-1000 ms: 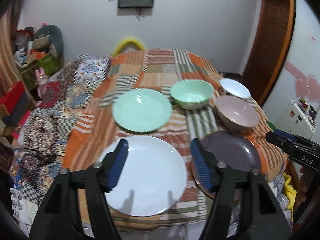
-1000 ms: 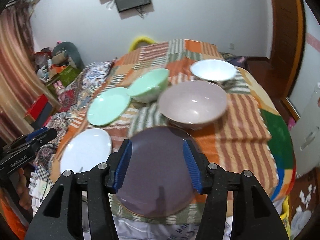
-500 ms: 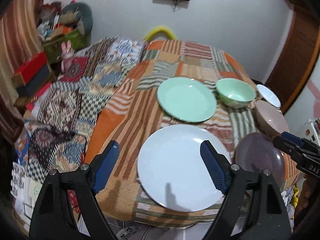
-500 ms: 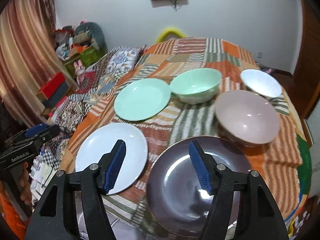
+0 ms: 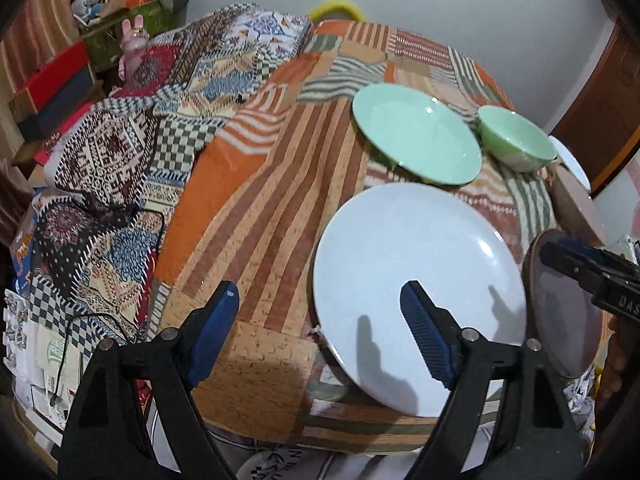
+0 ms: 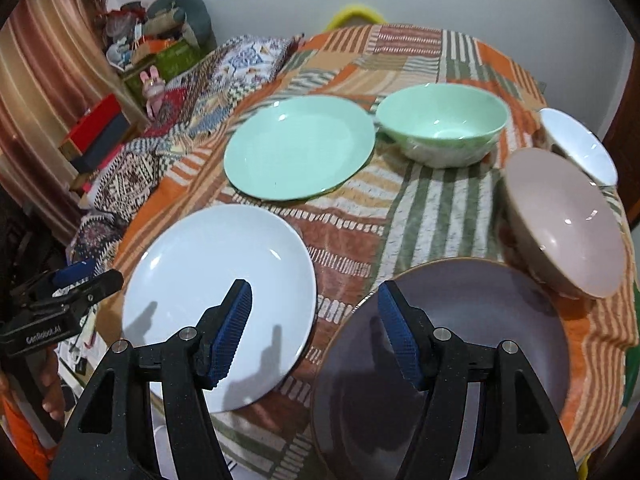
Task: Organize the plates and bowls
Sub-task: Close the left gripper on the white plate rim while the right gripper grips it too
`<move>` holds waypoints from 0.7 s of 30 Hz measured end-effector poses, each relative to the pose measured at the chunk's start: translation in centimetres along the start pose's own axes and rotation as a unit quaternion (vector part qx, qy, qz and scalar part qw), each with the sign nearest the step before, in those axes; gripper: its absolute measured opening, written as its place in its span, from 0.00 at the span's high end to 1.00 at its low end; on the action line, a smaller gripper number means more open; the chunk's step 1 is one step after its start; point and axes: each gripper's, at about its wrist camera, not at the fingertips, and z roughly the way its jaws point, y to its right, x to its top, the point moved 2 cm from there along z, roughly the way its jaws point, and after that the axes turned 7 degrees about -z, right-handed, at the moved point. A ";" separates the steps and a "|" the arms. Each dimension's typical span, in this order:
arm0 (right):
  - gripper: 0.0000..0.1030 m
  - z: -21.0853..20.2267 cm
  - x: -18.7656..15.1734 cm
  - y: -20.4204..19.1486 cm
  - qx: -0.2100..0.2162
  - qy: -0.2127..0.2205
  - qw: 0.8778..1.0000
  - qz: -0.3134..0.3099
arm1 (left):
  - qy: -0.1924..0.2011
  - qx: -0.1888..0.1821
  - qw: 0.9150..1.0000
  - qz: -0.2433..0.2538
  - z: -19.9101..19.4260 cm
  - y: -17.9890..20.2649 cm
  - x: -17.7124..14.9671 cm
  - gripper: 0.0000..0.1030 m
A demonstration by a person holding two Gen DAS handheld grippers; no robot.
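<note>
A worktop (image 6: 436,208) draped in a striped patchwork cloth is seen from two handheld grippers. Six dishes are laid on it, none stacked. At the near edge a white plate (image 6: 218,304) lies on the left and a dark purple plate (image 6: 472,344) on the right, just beside each other. Farther back a green plate (image 6: 300,146) lies left of a green bowl (image 6: 442,130). On the far right a mauve bowl (image 6: 568,220) is set in front of a small white bowl (image 6: 580,144).

The left gripper (image 5: 320,328) is held above the near left edge, its fingers wide apart and empty, with one finger over the white plate and the other over bare cloth. The right gripper (image 6: 316,330) is also held with fingers apart and empty, straddling the gap between the white and purple plates.

Compared with a second ago, both grippers have been swung to the left: the left one was centred between the two near plates and now sits left of the white plate, while the right one was centred on the purple plate. The dishes themselves have not been moved. The white plate is judged the likely first pick; sorting has not yet begun.
</note>
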 end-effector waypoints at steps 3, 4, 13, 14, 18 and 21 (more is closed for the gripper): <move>0.40 1.5 0.2 -0.1 0.004 -0.019 1.000 0.002 | -0.010 -0.006 1.000 0.000 1.0 -0.4 -0.3 0.20; 0.41 1.9 0.2 -0.1 0.003 -0.024 1.000 0.002 | -0.011 -0.007 1.000 -0.001 1.2 -0.4 -0.3 0.23; 0.63 4.2 0.5 0.0 0.006 -0.057 0.998 -0.005 | -0.031 -0.029 0.999 -0.013 2.9 -1.1 -0.5 0.51; 0.65 4.4 0.4 0.0 0.008 -0.062 0.998 -0.005 | -0.033 -0.030 0.999 -0.014 3.0 -1.1 -0.6 0.52; 0.70 5.4 0.2 0.2 0.022 -0.079 0.997 0.005 | -0.034 -0.032 0.999 -0.011 3.1 -1.1 -0.7 0.57; 0.70 5.5 0.2 0.2 0.024 -0.080 0.997 0.005 | -0.037 -0.041 0.998 -0.013 3.2 -1.1 -0.8 0.59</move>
